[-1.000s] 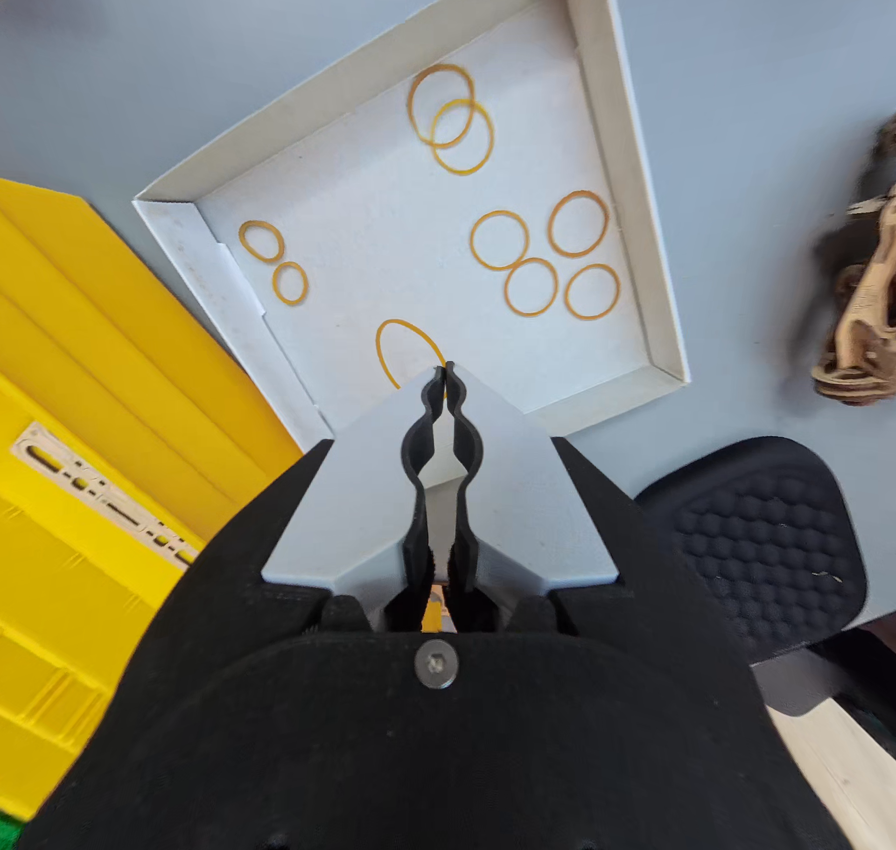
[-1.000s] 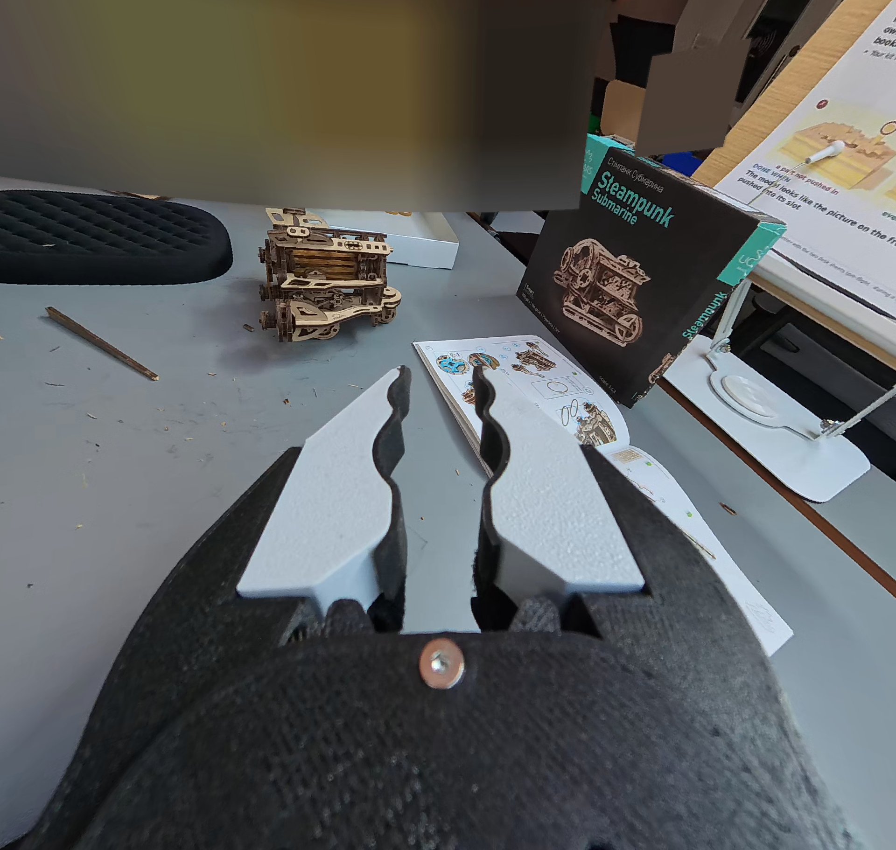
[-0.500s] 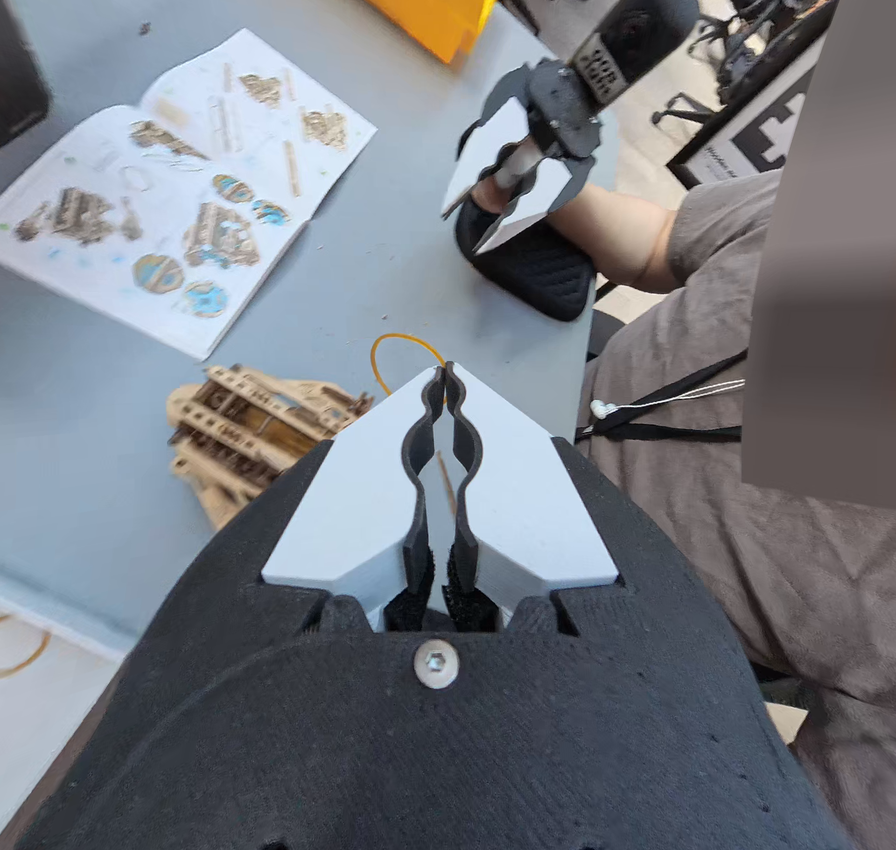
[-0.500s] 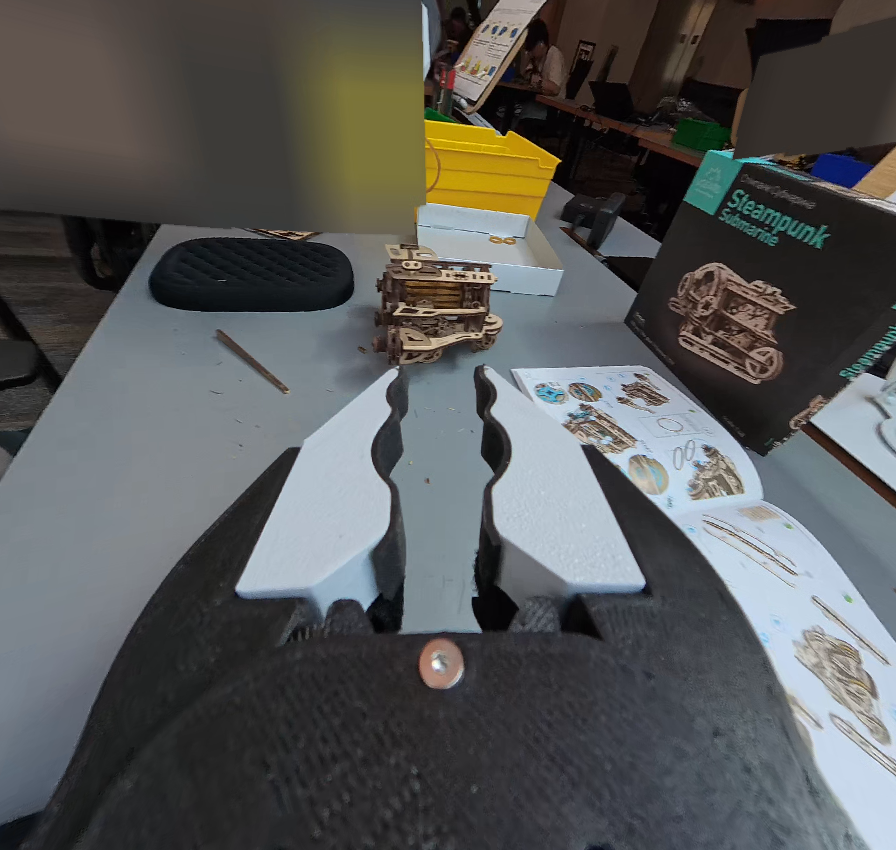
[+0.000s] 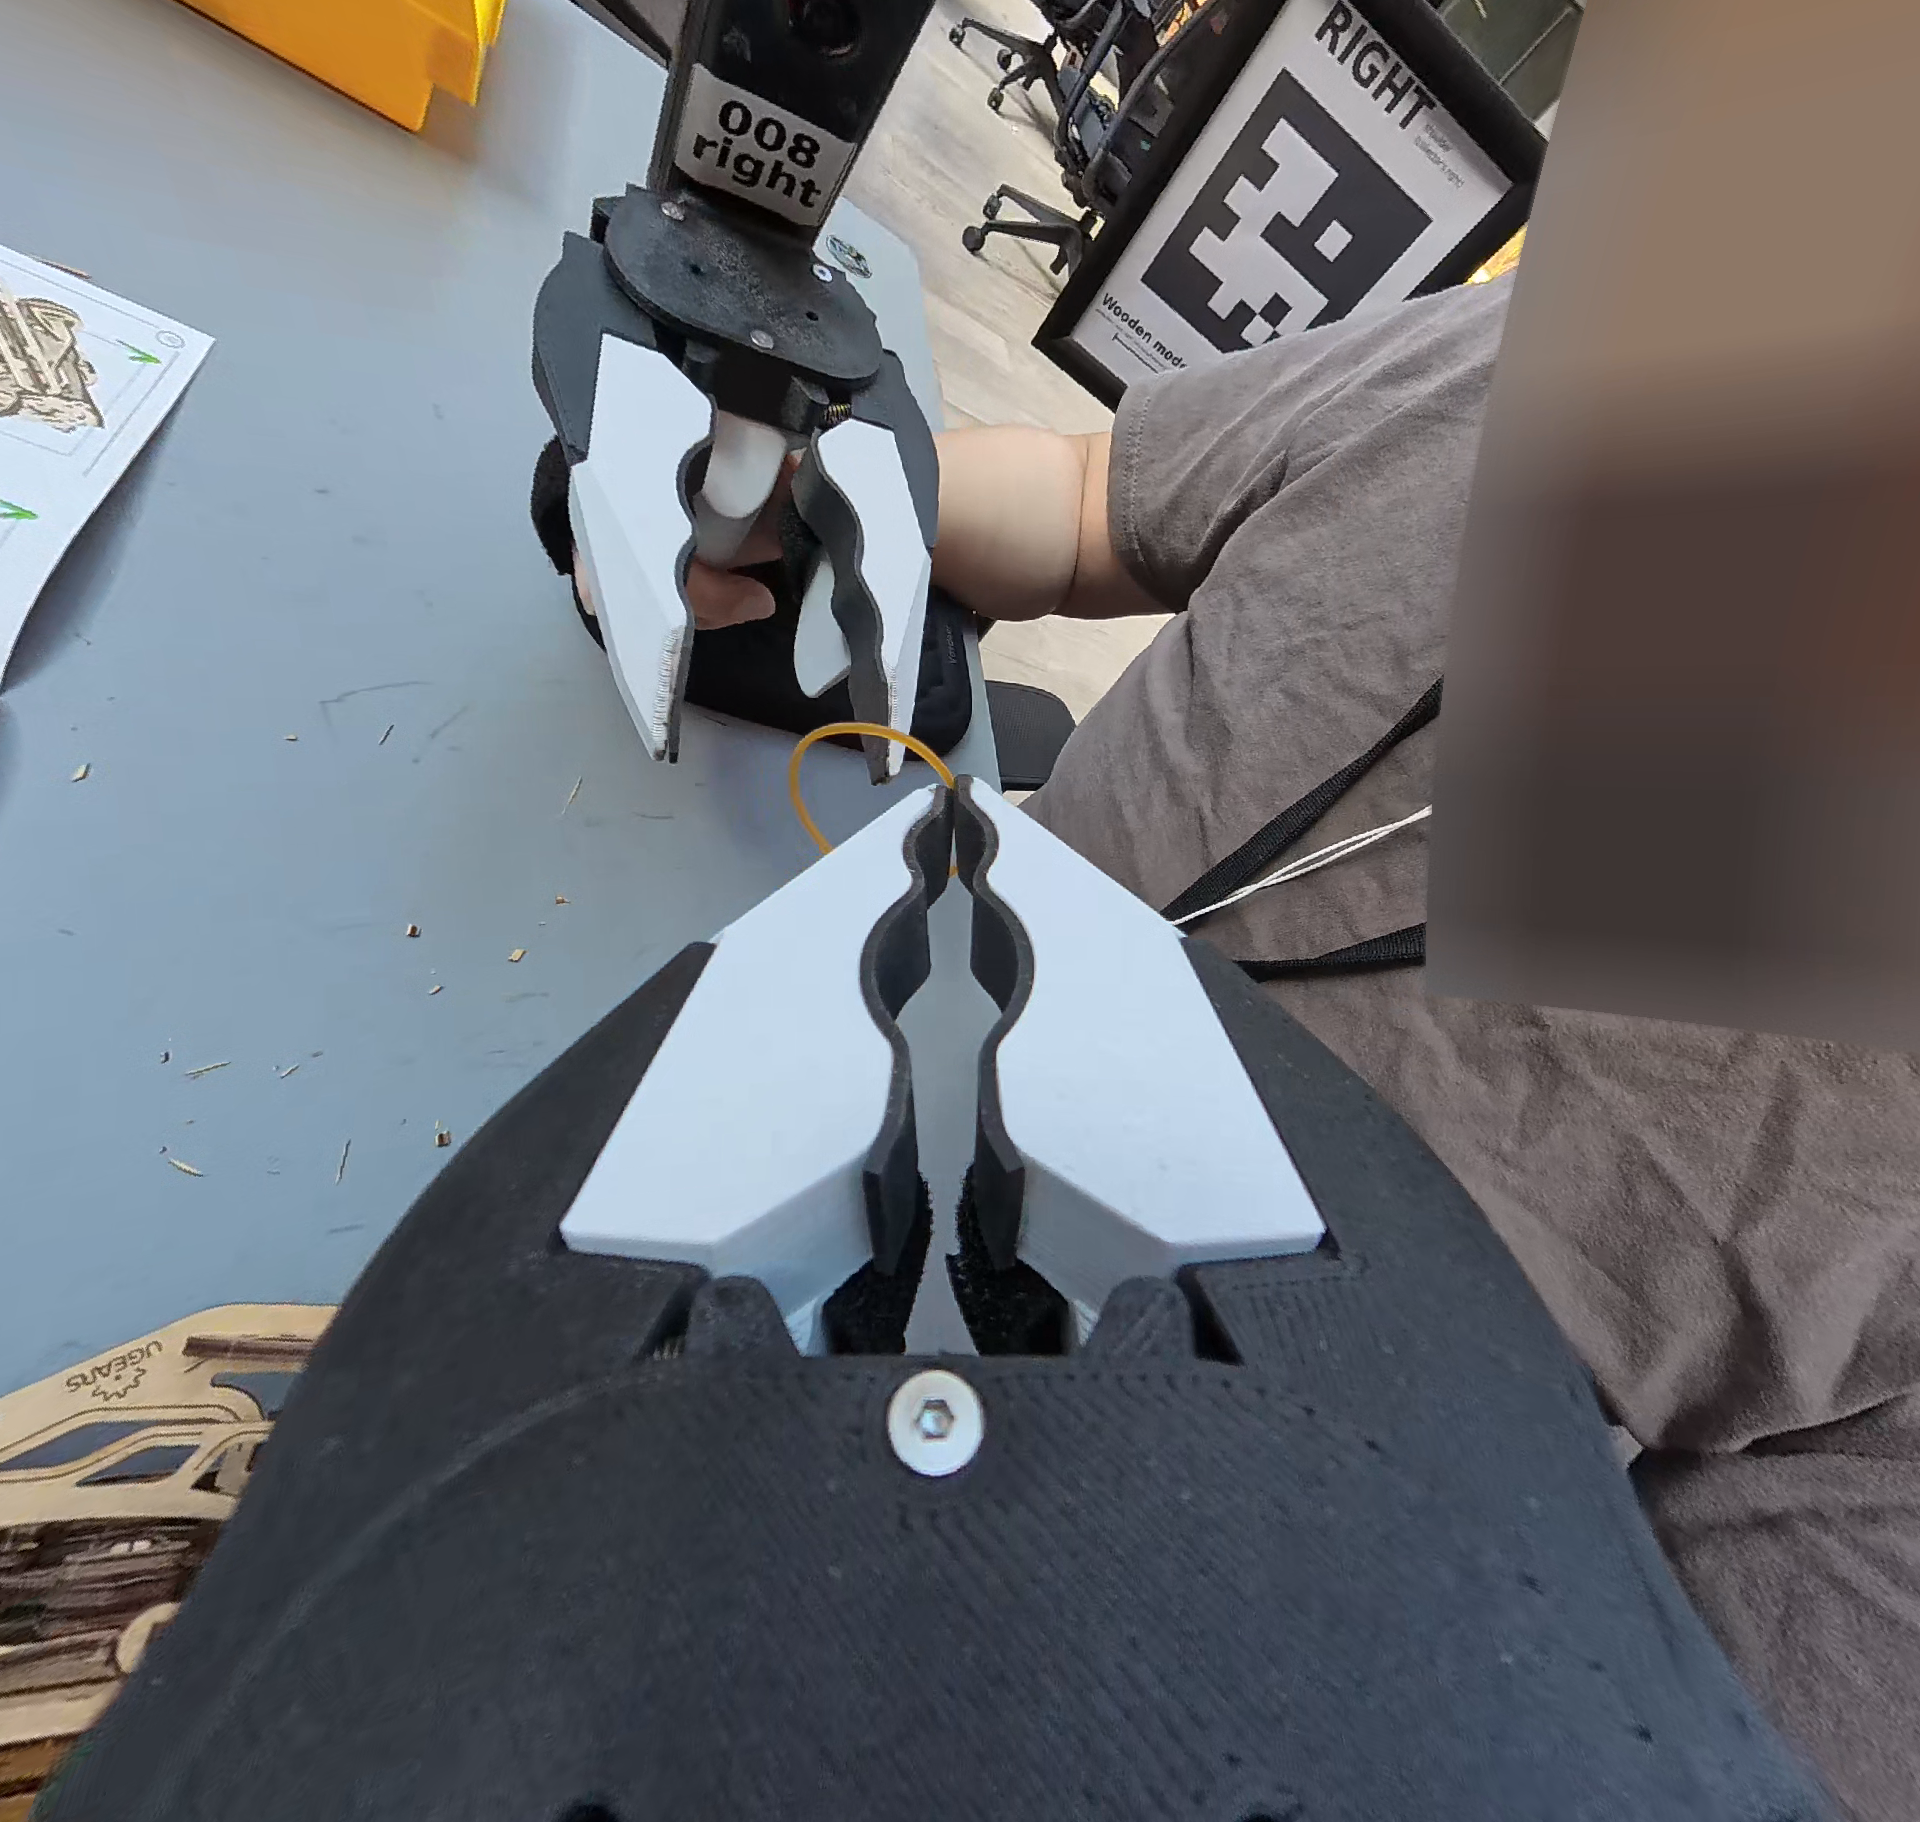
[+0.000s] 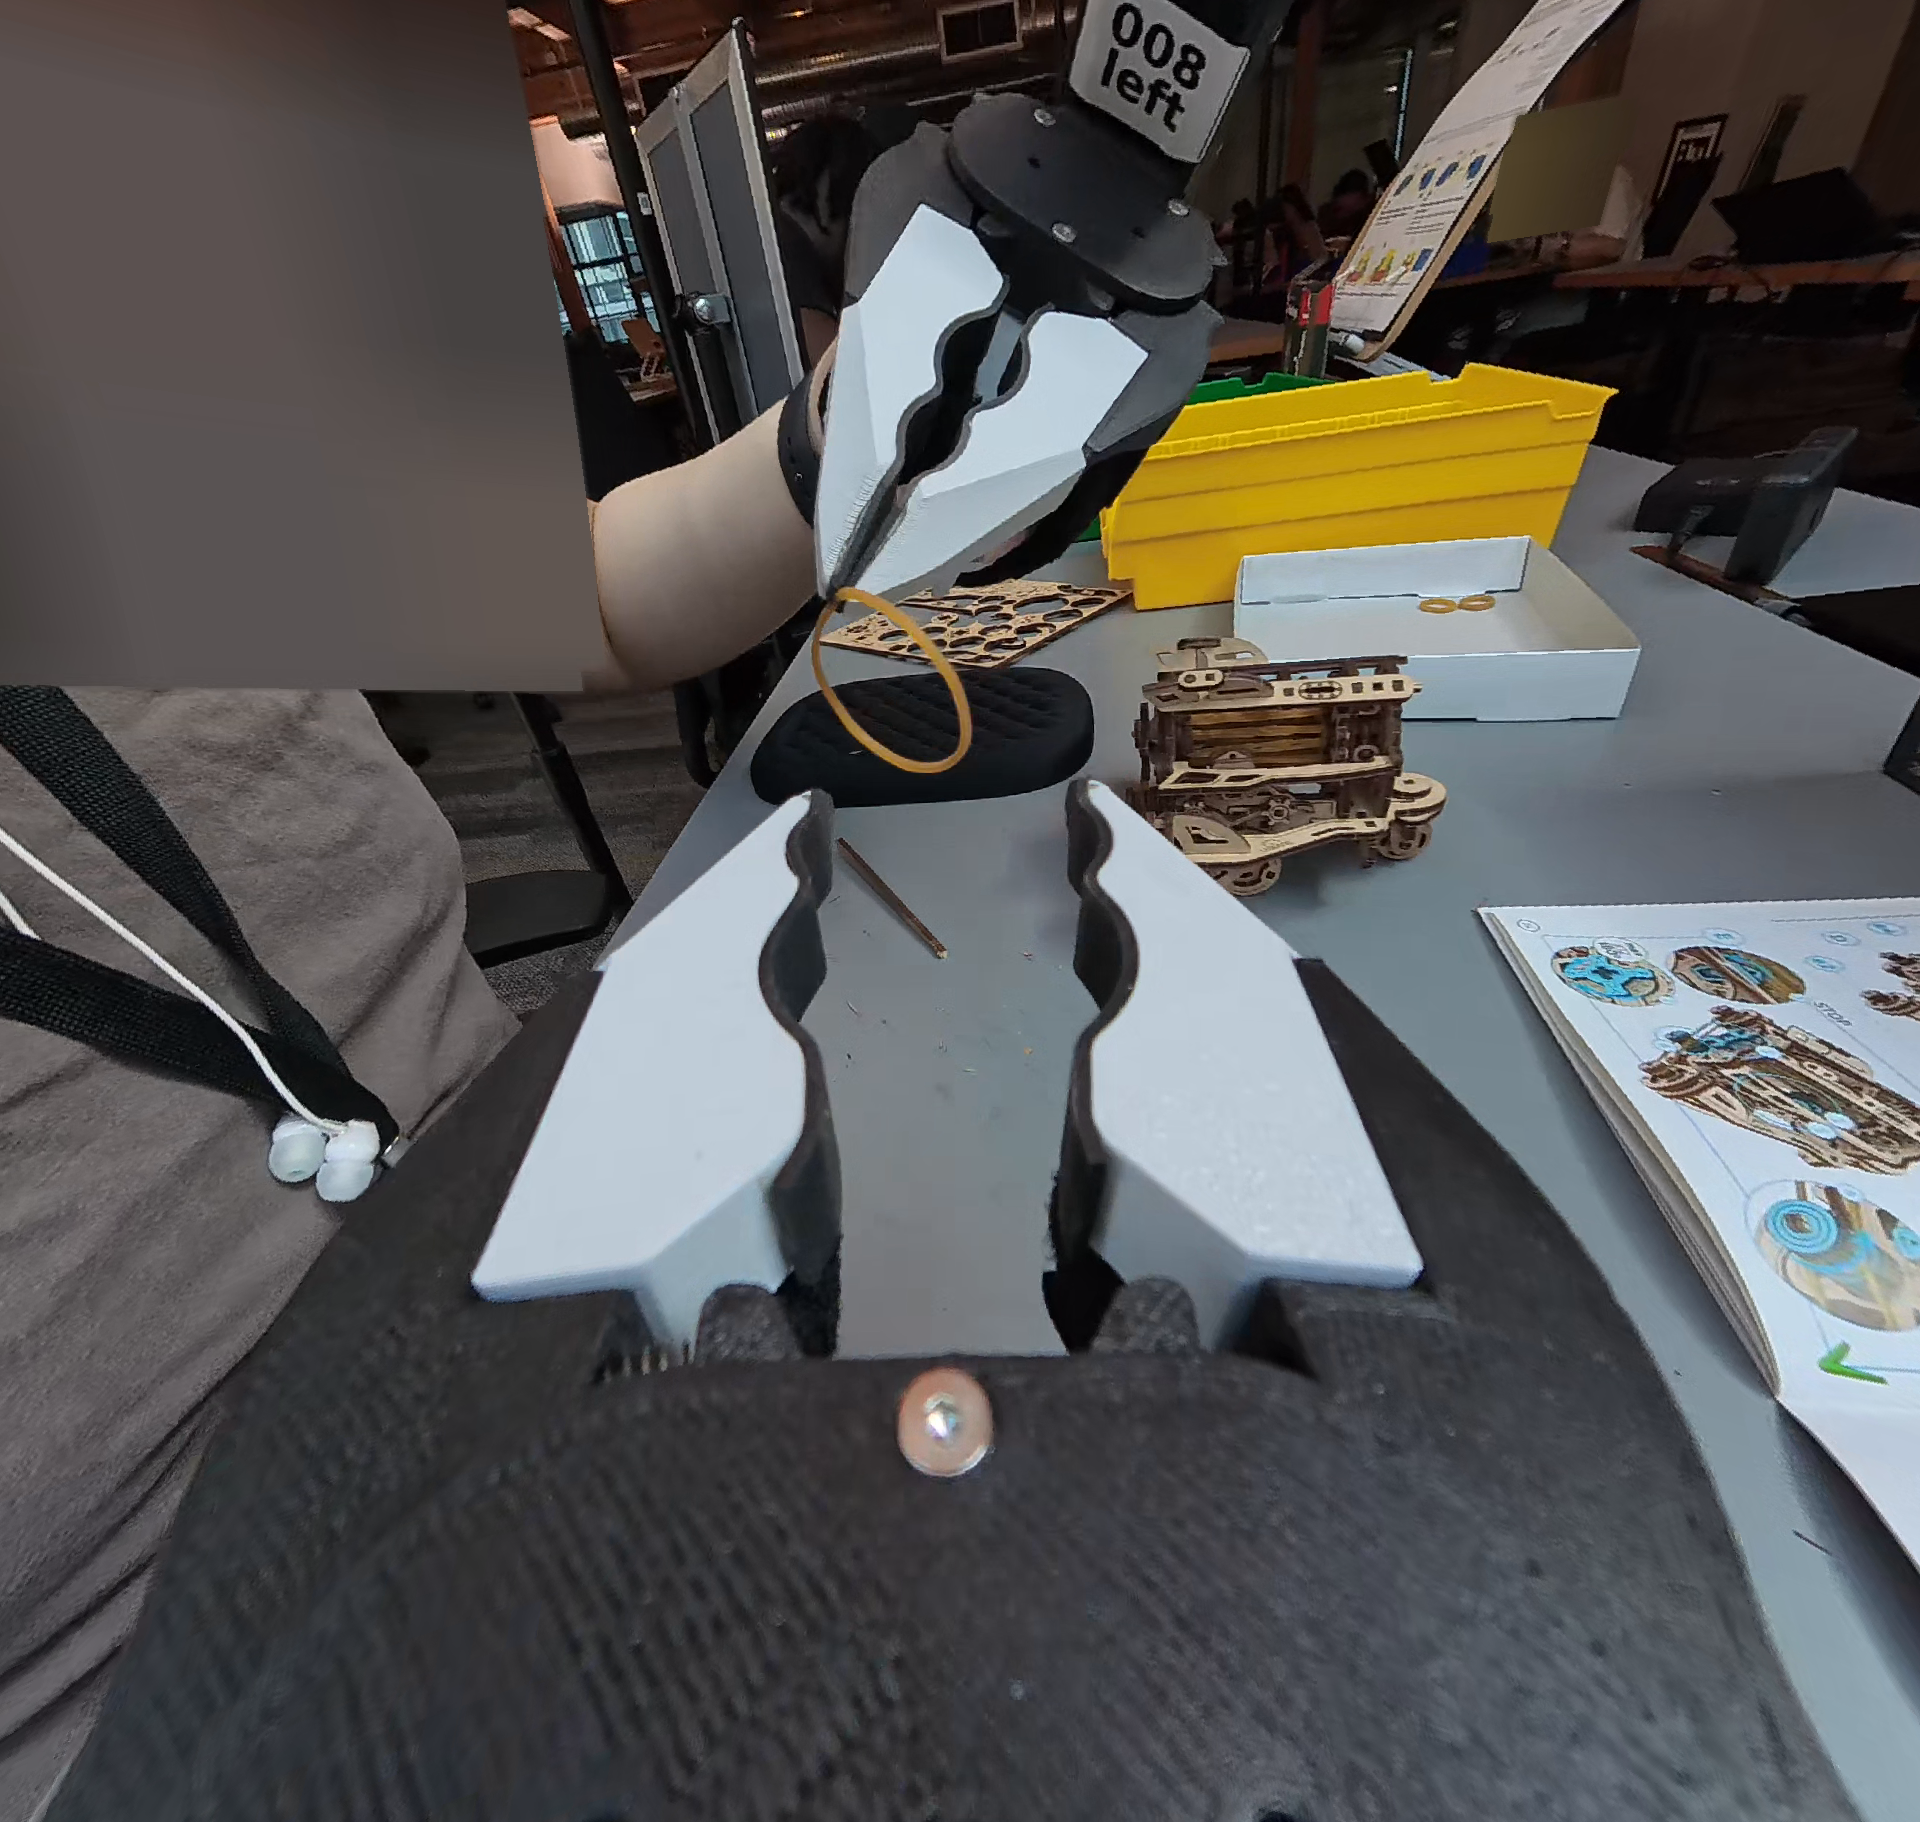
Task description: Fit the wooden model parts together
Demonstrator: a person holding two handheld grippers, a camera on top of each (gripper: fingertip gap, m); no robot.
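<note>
left wrist view: the left claw (image 5: pixel 953 793) is clenched on a yellow rubber band (image 5: pixel 808 766), with the right claw (image 5: pixel 774 764) spread wide just beyond it.

right wrist view: the band hangs from the left claw above the table (image 6: pixel 1662 837); the wooden model (image 6: pixel 1283 759) stands near.

Upright wooden model (image 6: pixel 1283 749) on table (image 6: pixel 1662 816)

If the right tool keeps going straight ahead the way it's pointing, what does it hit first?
Probably the rubber band hanging from the shut left tool, just ahead of the open right tool; the black pad lies beyond. Depth is unclear.
</note>
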